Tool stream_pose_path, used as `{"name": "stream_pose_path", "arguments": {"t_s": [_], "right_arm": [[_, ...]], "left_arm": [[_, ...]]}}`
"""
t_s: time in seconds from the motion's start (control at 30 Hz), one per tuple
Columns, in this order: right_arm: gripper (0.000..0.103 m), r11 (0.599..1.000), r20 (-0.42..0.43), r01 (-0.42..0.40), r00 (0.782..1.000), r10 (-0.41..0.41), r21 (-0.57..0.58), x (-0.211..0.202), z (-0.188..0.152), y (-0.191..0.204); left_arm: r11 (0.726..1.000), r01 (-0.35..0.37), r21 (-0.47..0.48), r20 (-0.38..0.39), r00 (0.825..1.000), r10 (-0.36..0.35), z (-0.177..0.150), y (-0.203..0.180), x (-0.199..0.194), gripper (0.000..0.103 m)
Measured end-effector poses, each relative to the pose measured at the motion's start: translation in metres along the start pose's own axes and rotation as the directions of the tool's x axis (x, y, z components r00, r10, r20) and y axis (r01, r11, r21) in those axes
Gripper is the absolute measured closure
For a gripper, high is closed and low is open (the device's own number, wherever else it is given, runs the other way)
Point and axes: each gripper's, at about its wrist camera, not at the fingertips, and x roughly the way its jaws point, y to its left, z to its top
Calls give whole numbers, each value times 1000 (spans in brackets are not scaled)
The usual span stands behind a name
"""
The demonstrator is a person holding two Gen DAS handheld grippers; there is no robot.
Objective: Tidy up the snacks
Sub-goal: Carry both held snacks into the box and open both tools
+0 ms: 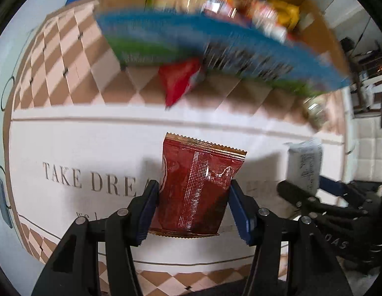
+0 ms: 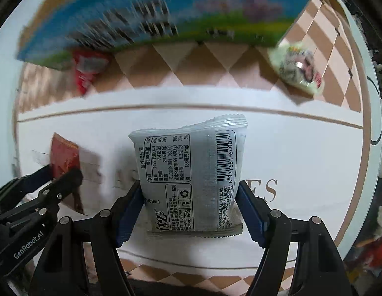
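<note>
Two snack packets were held above a round table covered in a white mat [image 1: 75, 135] with a tan-and-pink checkered border, as sorting was under way. The left gripper [image 1: 193, 199] was clamped on a dark red foil snack packet with a gold crimped top edge [image 1: 198, 187], its blue pads [image 1: 147, 212] pressing the packet's two side edges near mid-height. The right gripper [image 2: 188, 209] was likewise clenched on a pale grey plastic snack packet printed with a nutrition table and barcode [image 2: 191, 172], gripped across its lower sides. Both packets hung upright over the middle of the mat, near the printed lettering.

Toward the table's far edge stood an open cardboard box with blue and green printed sides [image 1: 215, 44], blurred, with assorted bright wrappers showing inside. A small red packet [image 1: 178, 81] lay on the checkered border against the box's near wall, and a pale green and white round-ish packet [image 2: 297, 69] lay off its corner toward the right.

The packets appeared light, soft and crinkly, with slick film that could slip or crush; the sealed side edges looked the firmest place to hold.
</note>
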Motion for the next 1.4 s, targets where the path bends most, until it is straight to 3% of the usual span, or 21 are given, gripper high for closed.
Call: {"name": "stream_pose_path", "arguments": {"t_s": [0.1, 0.23, 0.4, 0.7, 0.93, 1.03, 1.07, 1.13, 1.4], "right_arm": [[26, 999, 53, -48, 997, 48, 1, -34, 4, 1], [26, 993, 134, -115, 985, 112, 15, -93, 52, -13], [26, 988, 218, -154, 965, 144, 28, -145, 107, -33], [26, 989, 163, -140, 978, 129, 58, -102, 186, -50], [26, 989, 108, -138, 985, 133, 49, -55, 208, -44], [25, 983, 32, -176, 984, 175, 43, -37, 213, -39], [25, 981, 3, -189, 982, 189, 50, -31, 213, -39], [15, 982, -10, -182, 983, 182, 50, -26, 212, -39], [12, 996, 29, -81, 996, 80, 41, -36, 206, -46]], "left_arm": [[998, 56, 0, 68, 996, -56, 19, 0, -42, 49], [991, 132, 15, 121, 984, -133, 65, -8, -85, 49], [988, 151, 30, 105, 983, -153, 134, -23, -88, 49], [995, 99, -14, -35, 994, -99, 202, -8, -28, 49], [997, 68, -36, -139, 988, -72, 223, -1, 10, 48], [998, 52, -30, -154, 987, -56, 226, 1, 18, 43], [998, 52, -29, -153, 987, -56, 226, 1, 19, 38], [999, 36, -20, -146, 989, -39, 225, 1, 18, 21], [999, 31, -10, -112, 993, -32, 219, 3, 0, 18]]}}
